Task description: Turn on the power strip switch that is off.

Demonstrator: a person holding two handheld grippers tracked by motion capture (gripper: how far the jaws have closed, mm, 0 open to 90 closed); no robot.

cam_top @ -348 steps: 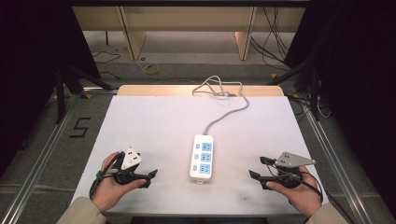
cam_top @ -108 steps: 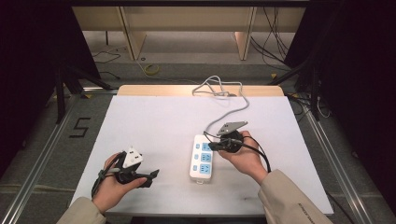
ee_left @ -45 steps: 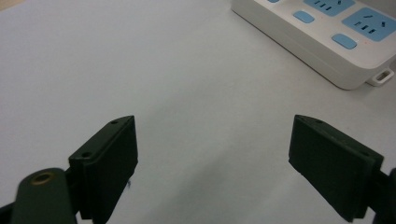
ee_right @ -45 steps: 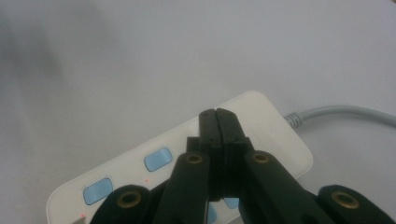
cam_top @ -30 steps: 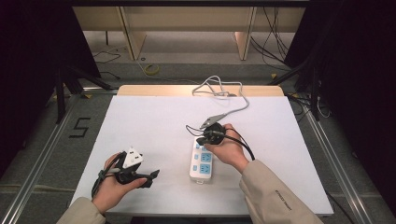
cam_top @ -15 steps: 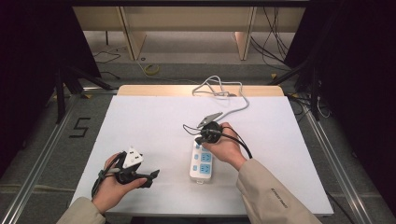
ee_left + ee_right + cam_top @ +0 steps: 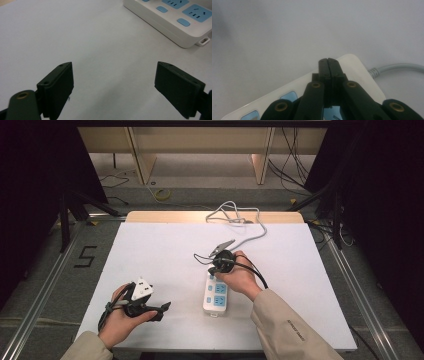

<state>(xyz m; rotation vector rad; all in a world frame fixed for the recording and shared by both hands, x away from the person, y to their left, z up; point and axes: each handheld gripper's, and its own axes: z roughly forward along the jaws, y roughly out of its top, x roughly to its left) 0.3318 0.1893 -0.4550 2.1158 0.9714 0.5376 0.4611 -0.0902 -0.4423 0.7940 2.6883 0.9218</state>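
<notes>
White table [image 7: 150, 250]: power strip [image 7: 215, 295] lies lengthwise, cord [image 7: 250, 237] end pointing away.

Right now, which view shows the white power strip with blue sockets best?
The high view: the white power strip with blue sockets lies lengthwise, its far end under the right gripper. The left gripper view catches one end; the right gripper view its cable end.

I see beige sleeves [image 7: 295, 330] on both forearms. My grippers are black, with brass-coloured pivot rivets [image 7: 315, 85], flat screw-fastened pads [image 7: 56, 86] and trailing black cables [image 7: 256, 272].
</notes>
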